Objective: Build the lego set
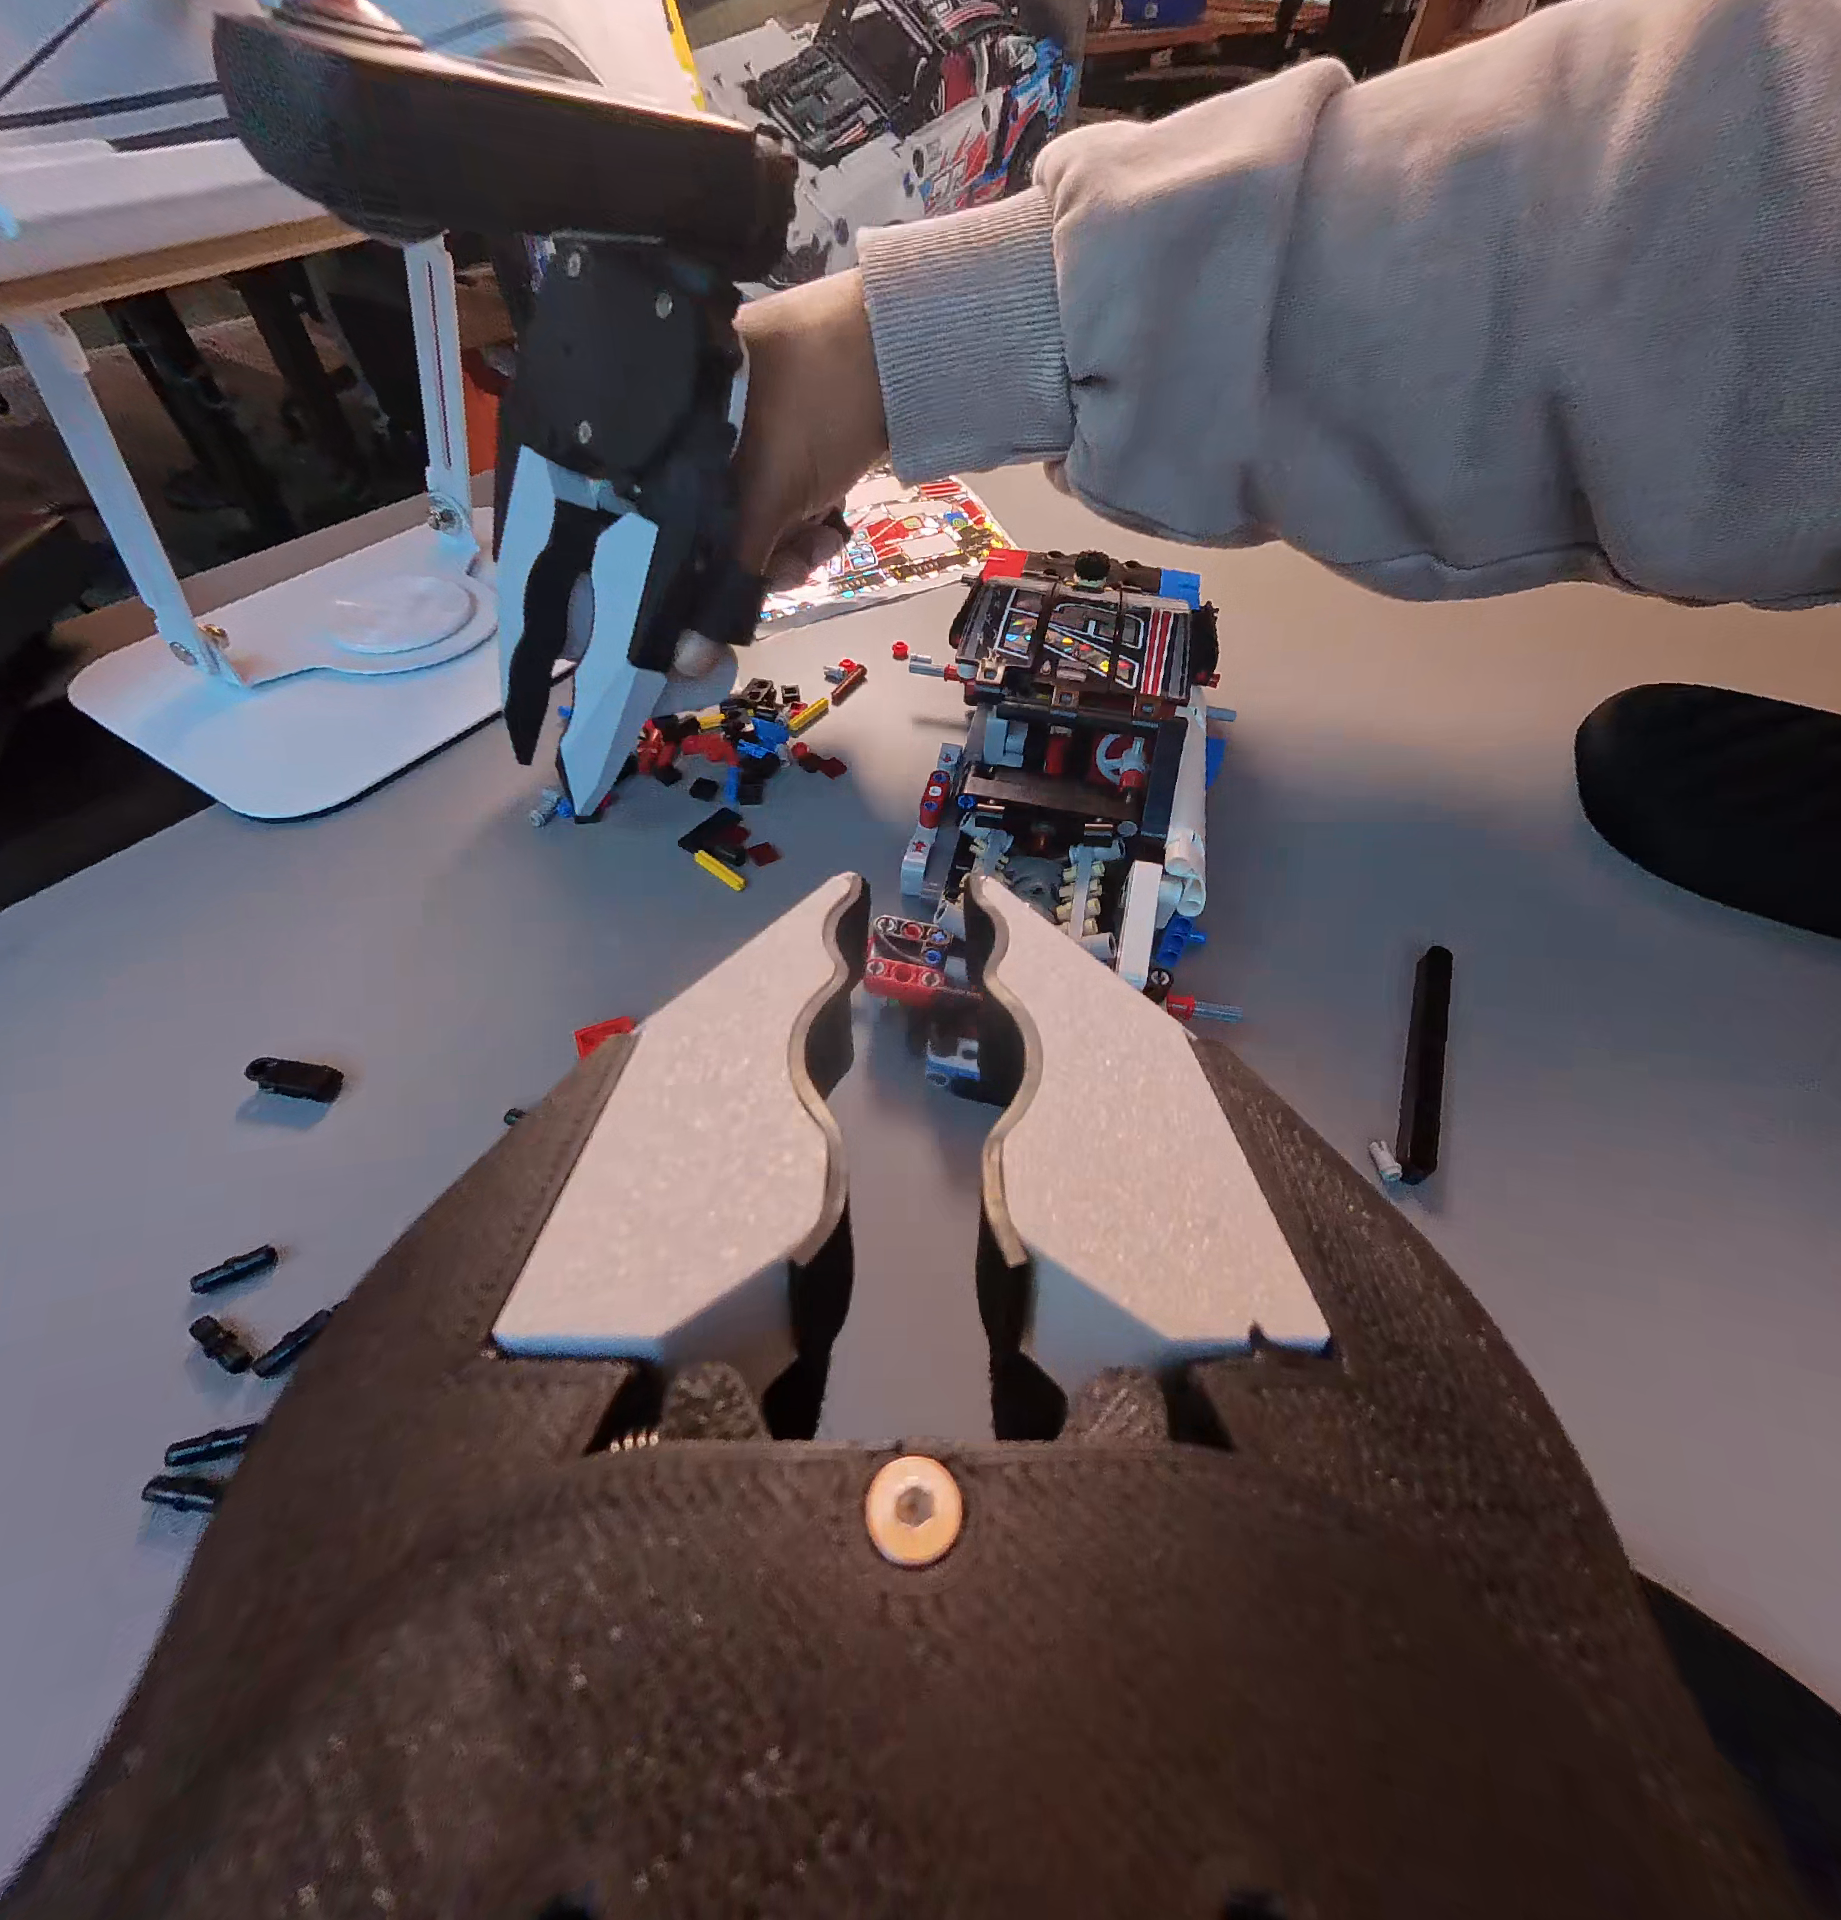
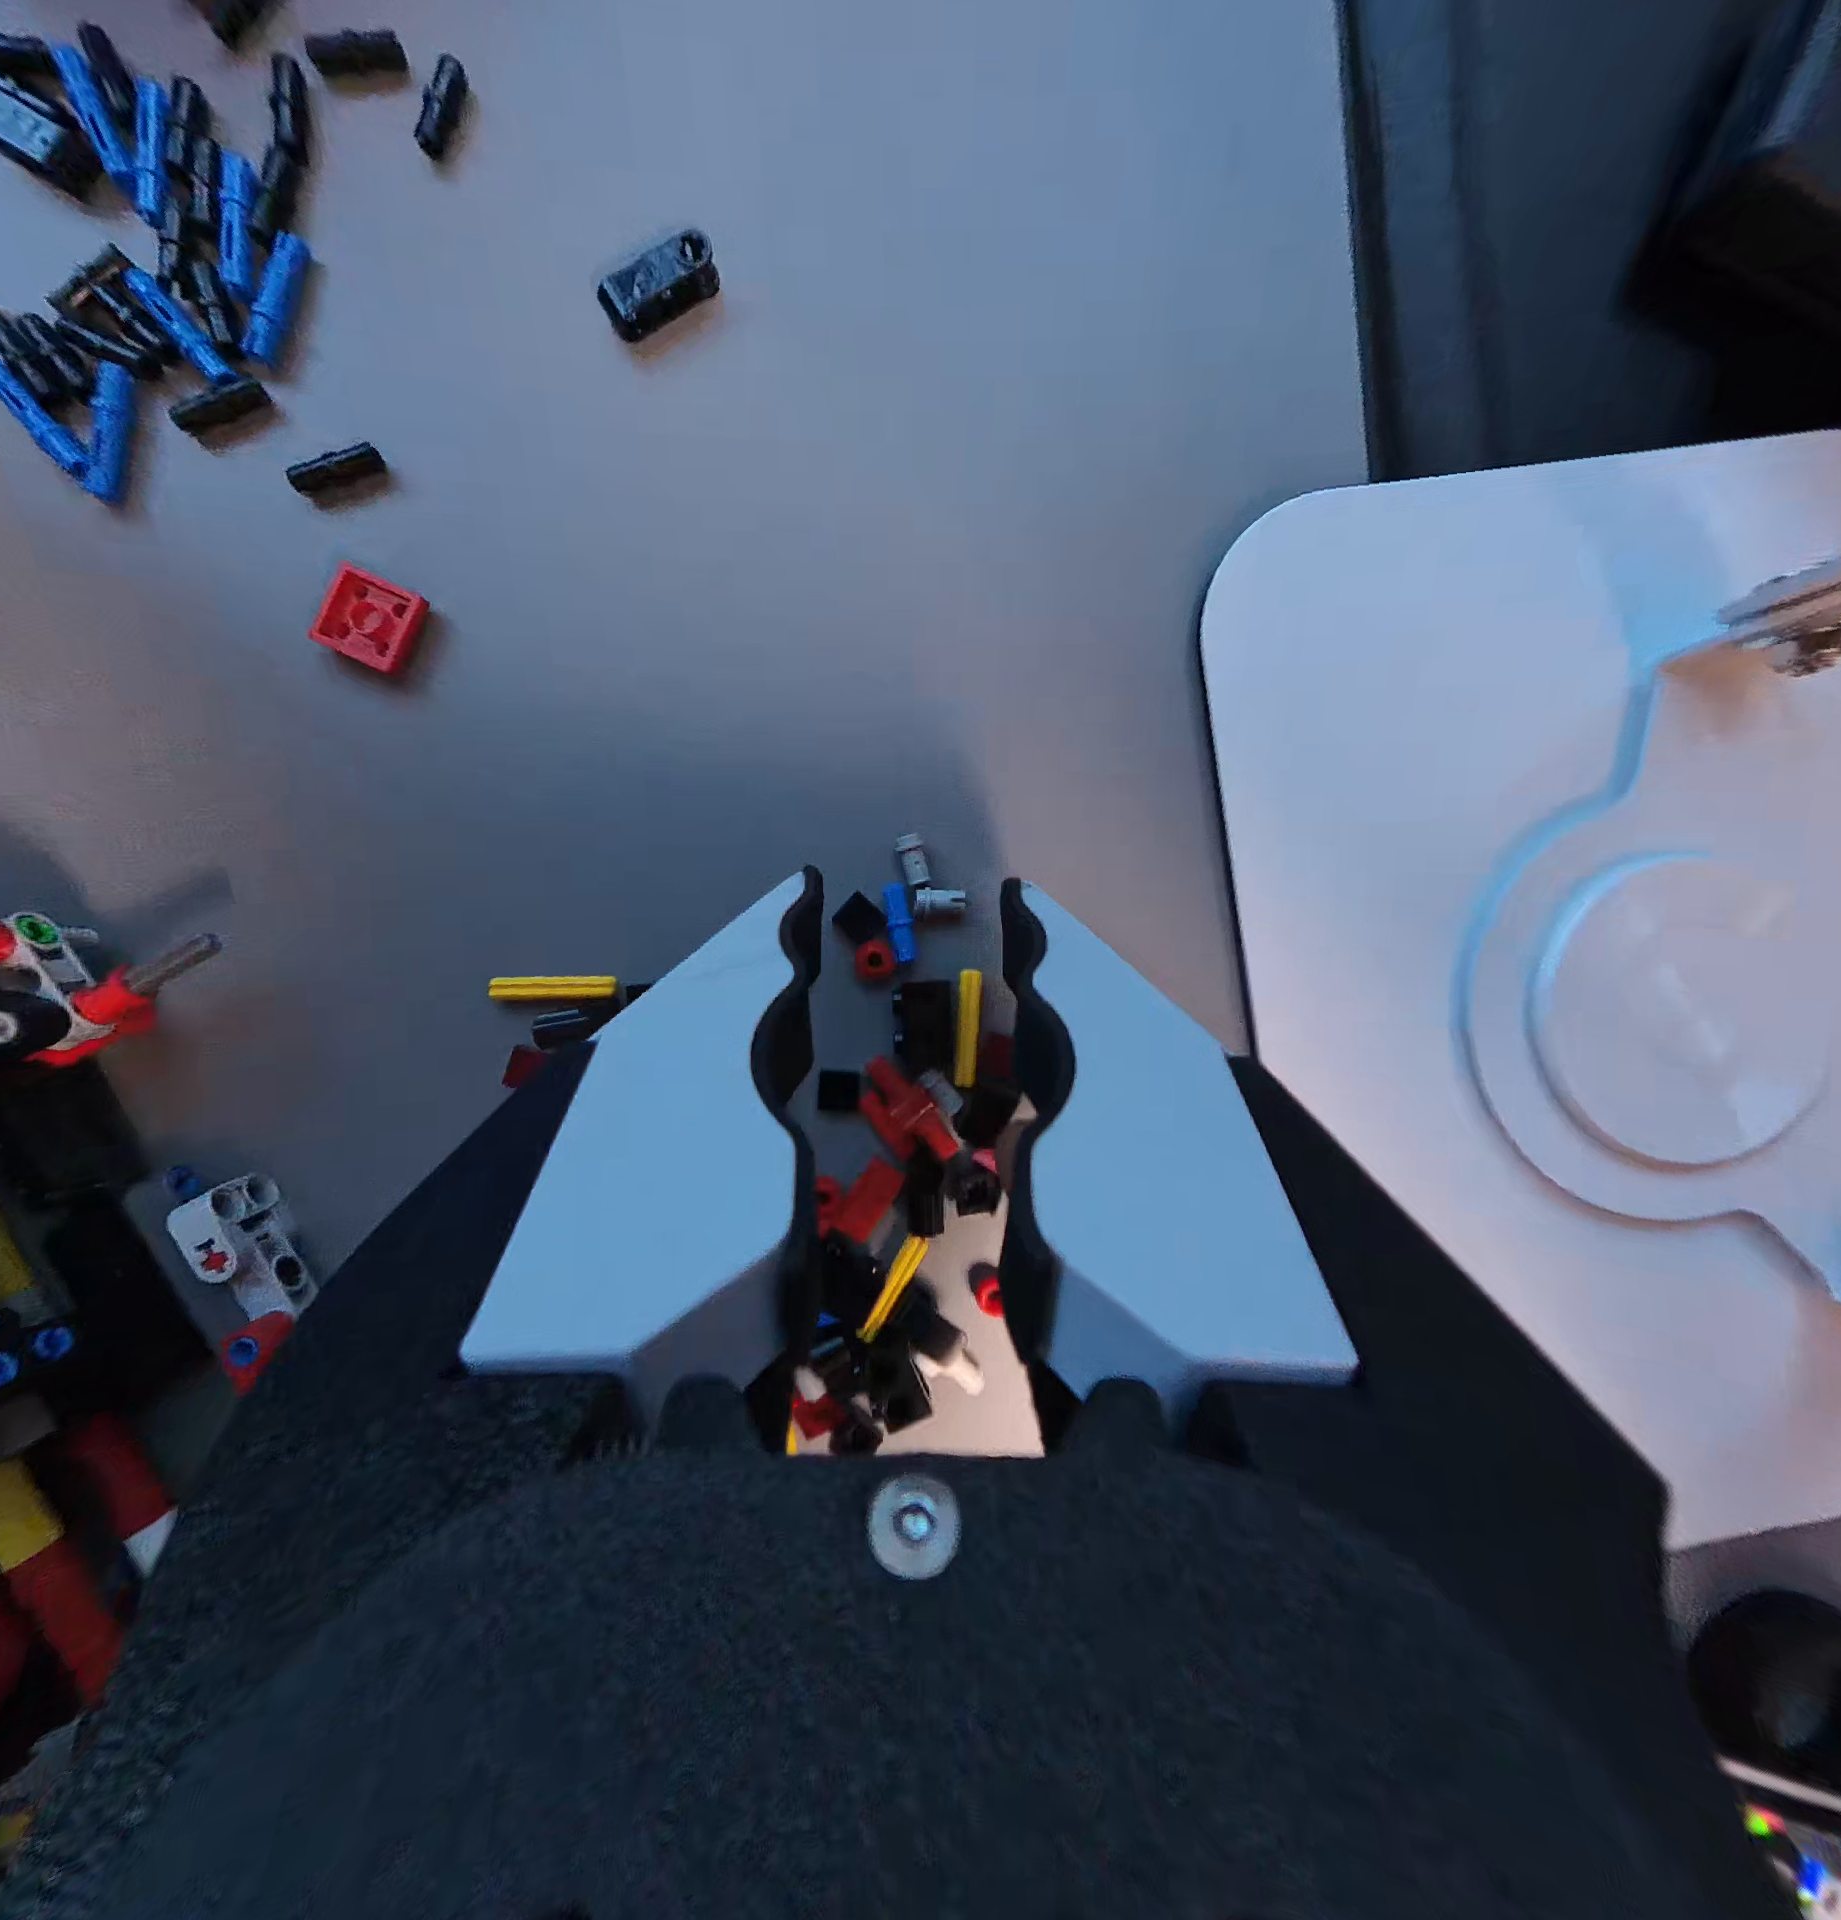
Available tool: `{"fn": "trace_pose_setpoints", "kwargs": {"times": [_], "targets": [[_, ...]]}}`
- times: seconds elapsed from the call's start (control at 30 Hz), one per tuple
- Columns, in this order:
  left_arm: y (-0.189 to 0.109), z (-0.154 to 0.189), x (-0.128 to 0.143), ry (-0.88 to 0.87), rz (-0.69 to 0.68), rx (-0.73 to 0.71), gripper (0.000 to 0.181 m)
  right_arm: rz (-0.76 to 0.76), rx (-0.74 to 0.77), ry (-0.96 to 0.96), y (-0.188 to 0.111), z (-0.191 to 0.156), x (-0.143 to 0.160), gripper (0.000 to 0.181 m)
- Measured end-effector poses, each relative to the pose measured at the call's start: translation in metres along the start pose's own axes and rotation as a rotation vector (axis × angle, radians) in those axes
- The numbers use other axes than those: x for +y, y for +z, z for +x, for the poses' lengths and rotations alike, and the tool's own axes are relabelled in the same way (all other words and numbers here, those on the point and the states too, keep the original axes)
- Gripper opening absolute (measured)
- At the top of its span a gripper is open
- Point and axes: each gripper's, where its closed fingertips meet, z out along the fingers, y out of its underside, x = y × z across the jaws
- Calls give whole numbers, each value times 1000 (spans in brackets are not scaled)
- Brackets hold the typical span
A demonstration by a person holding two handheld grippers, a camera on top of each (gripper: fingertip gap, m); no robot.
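A partly built lego car (image 1: pixel 1072 748), black, white, red and blue, stands on the grey table (image 1: pixel 1415 1351). My left gripper (image 1: pixel 916 894) is open and empty, its tips just short of the car's near end, where a red beam (image 1: pixel 903 958) shows between them. My right gripper (image 2: pixel 911 894) is open and points down over a pile of small red, black, yellow and blue parts (image 2: pixel 916 1143); nothing is between its pads. It also shows in the left wrist view (image 1: pixel 557 779), held by a hand in a grey sleeve, left of the car, over the same pile (image 1: pixel 734 738). The car's edge shows in the right wrist view (image 2: pixel 22 1299).
A white stand's base (image 1: pixel 303 665) (image 2: pixel 1518 935) sits beside the pile. A long black beam (image 1: pixel 1423 1060) lies right of the car. Loose black pins (image 1: pixel 230 1268), a black connector (image 2: pixel 658 283), a red square plate (image 2: pixel 368 618) and a heap of blue and black pins (image 2: pixel 168 260) lie around. A sticker sheet (image 1: pixel 895 551) lies behind the car. The tips of one gripper are about 20 centimetres away from the tips of the other.
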Motion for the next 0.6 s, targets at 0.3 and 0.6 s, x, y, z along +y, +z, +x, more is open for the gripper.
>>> {"fn": "trace_pose_setpoints", "kwargs": {"times": [0.3, 0.6], "targets": [[-4, -4, 3, 0, -7, -5, 17, -54, -29, -35, 11, -4, -3, 4], [-14, -17, 3, -22, -10, -125, 22, 156, -58, -31, -78, -47, -25, 3]]}}
